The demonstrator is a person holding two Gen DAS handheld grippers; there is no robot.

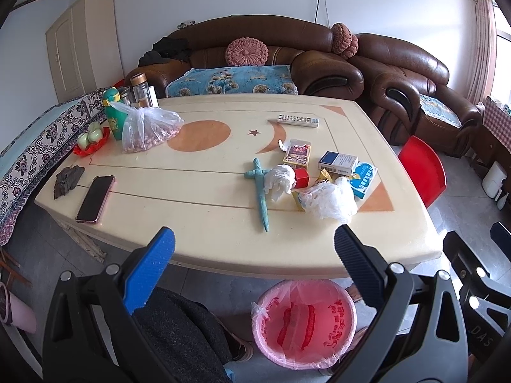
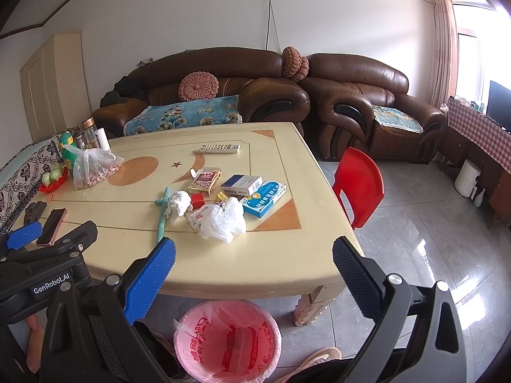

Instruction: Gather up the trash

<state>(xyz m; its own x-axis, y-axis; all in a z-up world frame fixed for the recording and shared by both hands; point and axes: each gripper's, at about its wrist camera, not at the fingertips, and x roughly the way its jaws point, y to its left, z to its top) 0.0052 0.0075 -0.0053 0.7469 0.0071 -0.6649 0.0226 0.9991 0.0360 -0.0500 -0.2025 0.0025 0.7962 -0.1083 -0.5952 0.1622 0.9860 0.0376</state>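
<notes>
Your left tool [image 1: 254, 245] hangs just off the near edge of the table [image 1: 207, 236], its fingers spread wide with nothing between them. Your right tool [image 2: 254, 255] is the same: spread and empty, at the near edge. Only the right wrist view shows the left tool from outside, low at its left border with one blue pad [image 2: 24, 234] raised.

Below both tools, on the floor under the table's near edge, stands the pink bin [image 1: 303, 364], lined with a pink printed bag. The left view looks almost straight down into it; the right view shows a shoe [image 2: 316, 359] beside it that the left view barely catches.

On the table, the nearest trash is a crumpled white plastic bag [image 1: 332, 201], touching a small yellow packet [image 1: 325, 175]. Just left of it lies a crumpled white tissue [image 1: 279, 180] against a small red box [image 1: 301, 177], with a teal toy sword [image 1: 262, 194] alongside. Behind them sit a card box [image 1: 297, 154] with its flap open, a blue-and-white carton [image 1: 338, 161] and a light blue carton [image 1: 364, 180].

At the left side lies a phone [image 1: 95, 198]. Farther back are a clear bag of nuts [image 1: 147, 131] and a remote control [image 1: 298, 120]. A red chair [image 2: 361, 188] stands at the table's right, seen whole only from the right wrist.
</notes>
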